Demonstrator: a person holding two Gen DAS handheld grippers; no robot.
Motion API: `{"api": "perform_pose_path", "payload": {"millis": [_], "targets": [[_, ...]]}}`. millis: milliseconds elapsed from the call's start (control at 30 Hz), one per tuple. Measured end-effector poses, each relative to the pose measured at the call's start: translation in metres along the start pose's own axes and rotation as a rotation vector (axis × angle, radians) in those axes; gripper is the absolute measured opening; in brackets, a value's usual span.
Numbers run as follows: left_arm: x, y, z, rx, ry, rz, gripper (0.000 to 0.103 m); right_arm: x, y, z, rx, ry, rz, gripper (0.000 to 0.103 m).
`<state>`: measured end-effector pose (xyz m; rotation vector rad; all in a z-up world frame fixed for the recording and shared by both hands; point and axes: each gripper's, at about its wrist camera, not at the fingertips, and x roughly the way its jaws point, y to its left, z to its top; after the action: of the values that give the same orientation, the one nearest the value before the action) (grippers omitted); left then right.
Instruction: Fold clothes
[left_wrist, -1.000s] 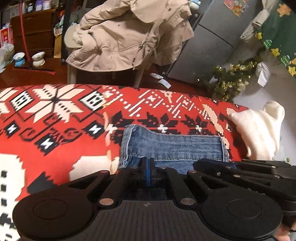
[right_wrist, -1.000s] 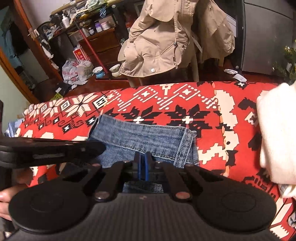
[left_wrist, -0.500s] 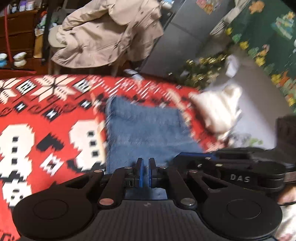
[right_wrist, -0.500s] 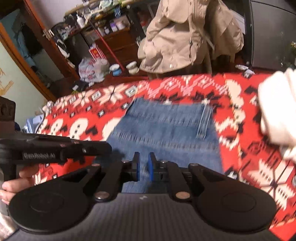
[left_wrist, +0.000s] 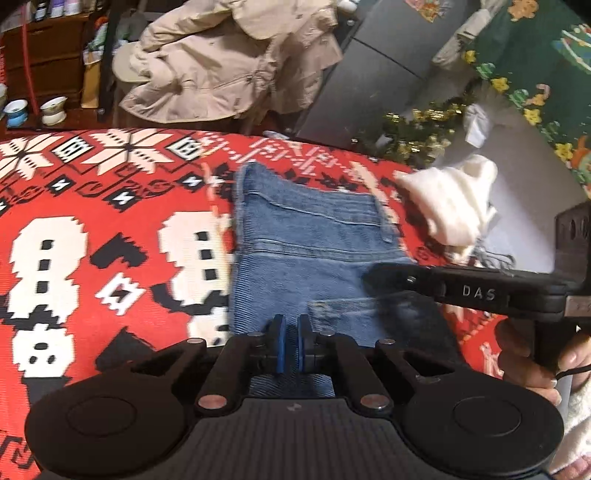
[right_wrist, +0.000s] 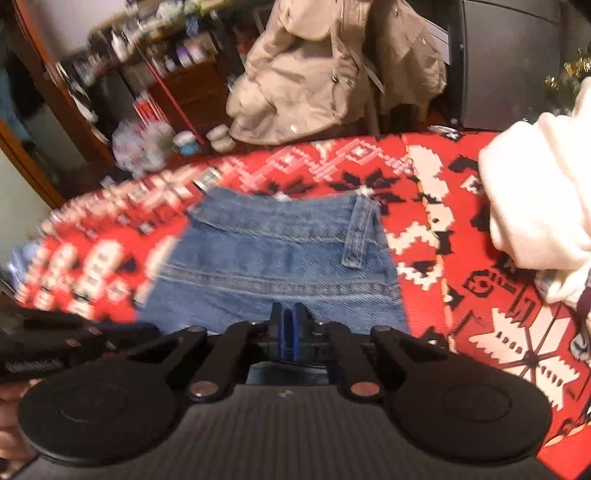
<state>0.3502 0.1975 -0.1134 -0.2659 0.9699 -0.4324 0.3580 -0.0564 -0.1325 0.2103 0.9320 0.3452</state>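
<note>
Folded blue jeans (left_wrist: 314, 251) lie flat on a red, white and black patterned blanket (left_wrist: 92, 221); they also show in the right wrist view (right_wrist: 273, 258). My left gripper (left_wrist: 289, 345) hangs over the jeans' near edge with a small gap between its blue pads and nothing in it. My right gripper (right_wrist: 287, 334) is over the same near edge with its pads nearly together and empty. It also shows side-on in the left wrist view (left_wrist: 461, 288).
A white garment (left_wrist: 454, 203) lies on the blanket right of the jeans; it also shows in the right wrist view (right_wrist: 539, 199). A beige coat (left_wrist: 229, 59) hangs on a chair behind. Small bowls (left_wrist: 33, 110) and tinsel (left_wrist: 417, 133) sit on the floor.
Both grippers let go of the jeans and pulled back toward me. The left pads opened slightly. The right pads opened half a second ago and have closed up again.
</note>
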Motion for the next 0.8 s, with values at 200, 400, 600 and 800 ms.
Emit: {"api": "perform_pose_path", "payload": {"millis": [200, 400, 600, 800], "targets": [[0.013, -0.002, -0.007, 0.001, 0.03, 0.041, 0.004, 0.023, 0.034, -0.001, -0.082, 0.039, 0.031, 0.008], [0.006, 0.011, -0.017, -0.054, 0.032, 0.019, 0.003, 0.031, 0.004, 0.002, -0.045, 0.032, -0.036, 0.0], [-0.009, 0.003, -0.024, -0.033, 0.036, 0.048, 0.003, 0.011, -0.026, 0.004, 0.001, 0.015, -0.06, 0.0], [-0.021, 0.001, -0.032, -0.014, 0.033, 0.056, 0.003, -0.018, -0.042, -0.003, -0.003, 0.005, -0.079, 0.004]]}}
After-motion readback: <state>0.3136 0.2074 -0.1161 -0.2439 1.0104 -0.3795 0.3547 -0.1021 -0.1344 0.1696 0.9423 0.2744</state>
